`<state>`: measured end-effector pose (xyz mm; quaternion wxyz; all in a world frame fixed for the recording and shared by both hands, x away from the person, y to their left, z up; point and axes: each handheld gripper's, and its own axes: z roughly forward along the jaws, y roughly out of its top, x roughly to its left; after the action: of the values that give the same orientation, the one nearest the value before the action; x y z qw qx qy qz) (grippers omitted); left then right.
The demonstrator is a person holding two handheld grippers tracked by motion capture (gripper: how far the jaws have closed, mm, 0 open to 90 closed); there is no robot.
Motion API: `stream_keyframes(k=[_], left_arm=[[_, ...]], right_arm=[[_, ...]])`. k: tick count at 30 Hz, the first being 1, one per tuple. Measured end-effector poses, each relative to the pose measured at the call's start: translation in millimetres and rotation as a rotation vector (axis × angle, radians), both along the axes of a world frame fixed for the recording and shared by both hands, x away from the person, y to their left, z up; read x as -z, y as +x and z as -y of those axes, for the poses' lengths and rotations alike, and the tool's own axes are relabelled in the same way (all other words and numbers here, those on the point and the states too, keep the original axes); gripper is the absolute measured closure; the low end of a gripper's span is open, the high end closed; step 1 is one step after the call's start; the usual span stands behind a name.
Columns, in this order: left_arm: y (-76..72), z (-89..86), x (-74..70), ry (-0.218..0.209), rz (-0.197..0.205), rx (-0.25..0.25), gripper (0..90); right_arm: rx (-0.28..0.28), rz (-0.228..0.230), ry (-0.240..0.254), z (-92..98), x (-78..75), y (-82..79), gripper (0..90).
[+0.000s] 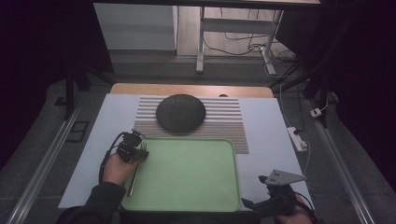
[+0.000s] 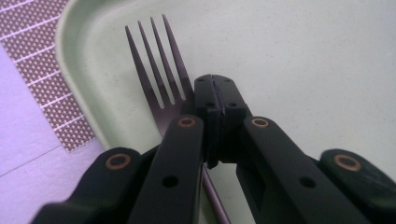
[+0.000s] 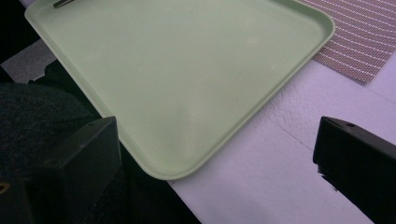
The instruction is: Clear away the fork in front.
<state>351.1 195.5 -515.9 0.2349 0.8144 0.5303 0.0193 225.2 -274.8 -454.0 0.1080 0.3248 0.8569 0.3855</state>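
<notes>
Black left tongs (image 2: pixel 216 100) tight beside fork (image 2: pixel 159 79)

tray (image 1: pixel 187 175): pale green | fork (image 2: pixel 159 79): dark metallic | placemat (image 1: pixel 224 122): brown-white striped | bowl (image 1: pixel 180 112): dark grey

The high view looks forward and down from above the person's side onto the white surface (image 1: pixel 88 154), taking in the whole green tray (image 1: pixel 187 175) and the striped placemat (image 1: pixel 224 122) behind it. The left gripper view sits very close over the tray's corner, looking along a fork (image 2: pixel 159 93). The right gripper view looks from farther off, across the tray's near corner toward the placemat, so all three views share tray and placemat.
</notes>
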Motion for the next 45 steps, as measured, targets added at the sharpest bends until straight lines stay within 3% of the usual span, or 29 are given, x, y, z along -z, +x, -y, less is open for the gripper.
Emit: stream_keyframes(k=[5,8,15,24,30,40,45], left_arm=[[-0.4,1.5,-1.1,0.009,-0.001,0.010,85.5],[-2.3,2.6,-4.1,0.013,0.021,0.012,79.2],[-11.0,2.7,-15.7,-0.034,0.069,0.043,66.2],[-29.7,0.9,-34.0,-0.084,0.174,0.112,46.7],[-40.8,-3.0,-39.9,-0.118,0.186,0.136,34.7],[-66.0,-12.9,-51.8,-0.229,0.228,0.115,19.2],[-83.5,-24.0,-54.0,-0.250,0.244,0.093,12.2]], right_arm=[[-0.003,-0.005,-0.002,-0.4,0.2,0.3,1.0],[-0.002,-0.006,0.002,0.1,0.1,0.5,1.0],[-0.005,-0.018,0.008,0.1,0.3,1.1,1.5],[-0.003,-0.030,0.020,1.1,0.5,2.7,1.6],[0.001,-0.039,0.026,2.0,0.6,3.4,1.6],[0.008,-0.046,0.030,2.7,0.8,4.2,1.5],[0.007,-0.047,0.031,2.6,0.8,4.2,1.5]])
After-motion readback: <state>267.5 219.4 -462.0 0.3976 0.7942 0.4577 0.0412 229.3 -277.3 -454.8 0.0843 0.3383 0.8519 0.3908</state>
